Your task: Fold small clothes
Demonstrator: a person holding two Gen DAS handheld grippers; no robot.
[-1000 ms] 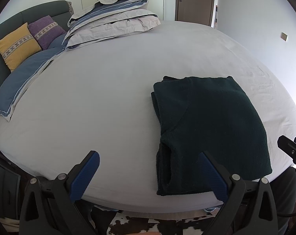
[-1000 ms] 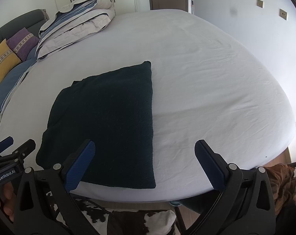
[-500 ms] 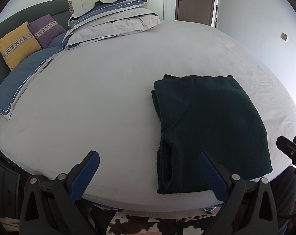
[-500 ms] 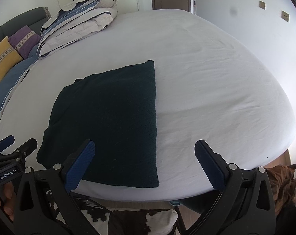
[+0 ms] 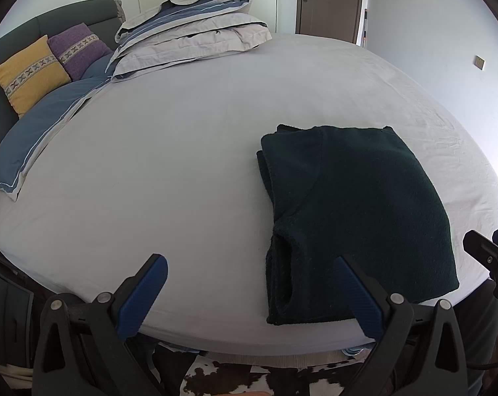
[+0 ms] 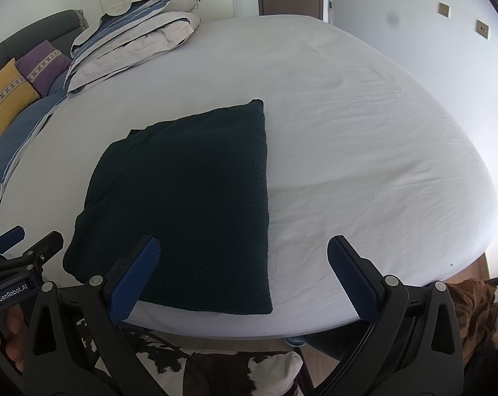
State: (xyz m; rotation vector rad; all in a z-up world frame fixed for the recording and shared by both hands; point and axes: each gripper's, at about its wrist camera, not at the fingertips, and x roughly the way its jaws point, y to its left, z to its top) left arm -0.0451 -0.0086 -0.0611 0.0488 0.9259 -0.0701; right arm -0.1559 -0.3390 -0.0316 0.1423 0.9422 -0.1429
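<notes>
A dark green fleece garment [image 5: 354, 211] [image 6: 189, 198] lies folded into a neat rectangle on the white bed sheet [image 5: 170, 151] [image 6: 364, 138], near the front edge. My left gripper [image 5: 249, 283] hovers open at the bed's edge, its right finger over the garment's near left corner, holding nothing. My right gripper [image 6: 242, 270] is open too, with its left finger above the garment's near edge and its right finger over bare sheet. Each gripper shows at the side of the other's view.
Folded grey and blue bedding [image 5: 189, 39] is stacked at the far left of the bed. Yellow [image 5: 28, 72] and purple [image 5: 77, 49] cushions lean on a dark headboard. A cowhide rug [image 6: 216, 373] lies below the front edge. A door [image 5: 328, 3] stands at the back.
Both grippers drew back slightly from the bed and stayed open. The folded garment has not moved.
</notes>
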